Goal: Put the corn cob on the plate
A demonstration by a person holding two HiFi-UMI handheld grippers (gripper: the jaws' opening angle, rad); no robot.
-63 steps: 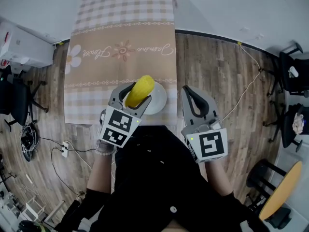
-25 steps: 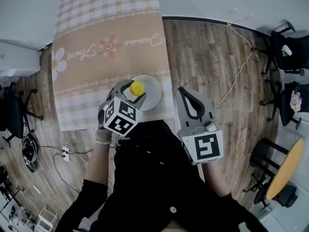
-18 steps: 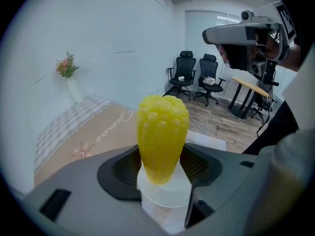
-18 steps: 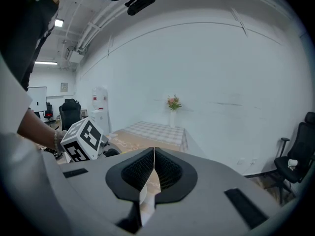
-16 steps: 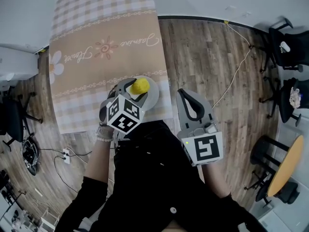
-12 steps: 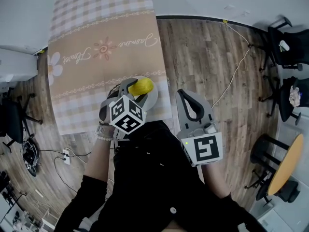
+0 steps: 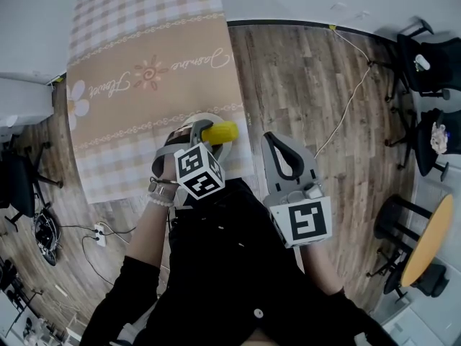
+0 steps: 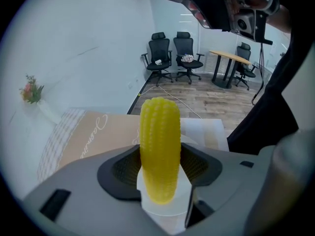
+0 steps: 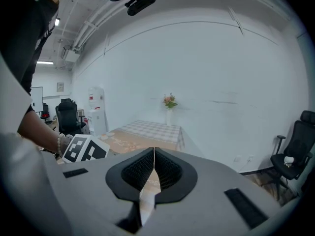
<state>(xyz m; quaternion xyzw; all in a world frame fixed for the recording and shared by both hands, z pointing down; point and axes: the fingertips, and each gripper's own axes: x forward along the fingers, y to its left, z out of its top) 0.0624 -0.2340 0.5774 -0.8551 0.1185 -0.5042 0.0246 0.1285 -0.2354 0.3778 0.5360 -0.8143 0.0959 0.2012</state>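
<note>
My left gripper [image 7: 205, 132] is shut on the yellow corn cob [image 7: 219, 131], which lies sideways just over the white plate [image 7: 196, 118] near the table's front edge. In the left gripper view the corn cob [image 8: 159, 148] stands up between the jaws, with the plate [image 8: 202, 132] right behind it. Whether the cob touches the plate I cannot tell. My right gripper [image 7: 282, 146] hangs off the table's right side, over the floor, shut with nothing in it; its jaws [image 9: 153, 168] meet edge to edge.
The table wears a beige checked cloth [image 7: 148, 78] with a flower print. Wood floor [image 7: 317, 99] lies to the right with a cable [image 7: 353, 99] across it. Office chairs [image 7: 425, 56] and a round table [image 7: 425, 254] stand at the far right.
The left gripper has rolled to the right over the plate, turning the corn cob from pointing up at the camera to lying sideways. The right gripper has stayed put.
</note>
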